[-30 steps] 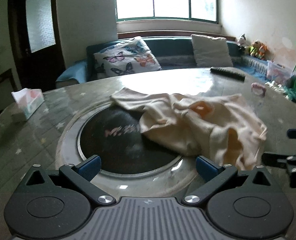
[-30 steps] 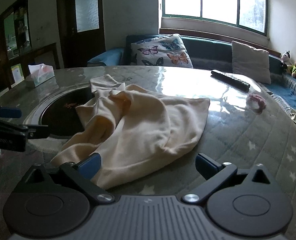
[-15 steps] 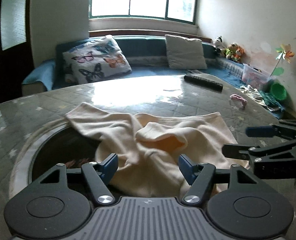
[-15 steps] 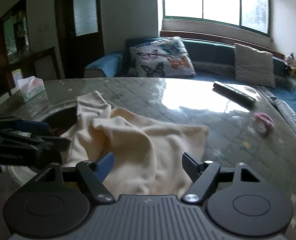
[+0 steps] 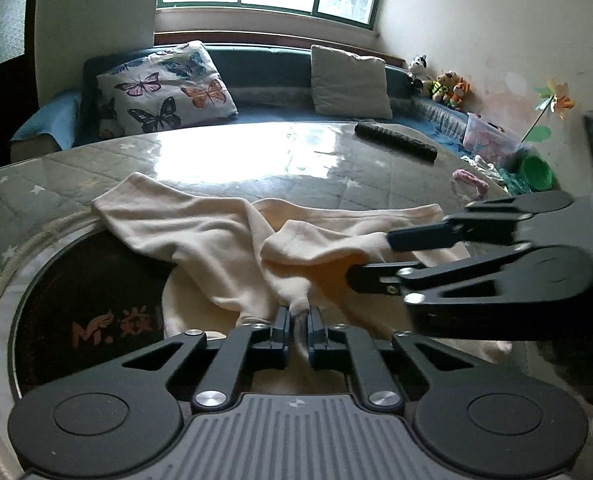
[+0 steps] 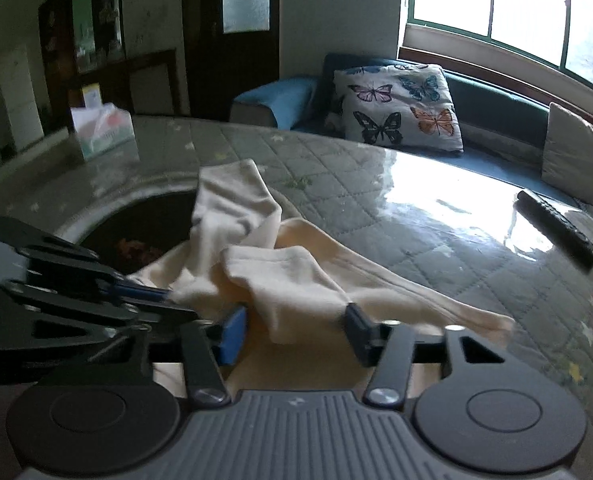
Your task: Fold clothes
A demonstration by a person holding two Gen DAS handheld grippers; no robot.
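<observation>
1. Cream garment (image 5: 224,248) lying crumpled near the front edge of the desk (image 5: 256,156), partly over the dark round inset (image 5: 92,300) on the left side.
2. Left tongs (image 5: 298,326) now narrow, closed on a pinch of the garment's near fold; one second ago wide apart and empty above the inset.
3. Right tongs (image 6: 294,330) still wide, with a raised fold of the cloth between the two fingers, not yet gripped; slightly narrower than a second ago, and some blur here, so probably in the middle of closing.
4. Both tongs moved in from the two sides, now just beside each other over the near part of the garment; the right one visible in the left view (image 5: 372,258), the left one in the right view (image 6: 152,300).
5. Meaning for the task: first hold secured, second hold not yet; after it, likely lifting and spreading the cloth flat before any fold, since the sleeve (image 6: 232,204) and body are tangled.
6. Remote control (image 5: 396,142) and pink small item (image 5: 470,180) near the far right edge, tissue box (image 6: 102,130) at the far left corner, all well apart from the cloth.
</observation>
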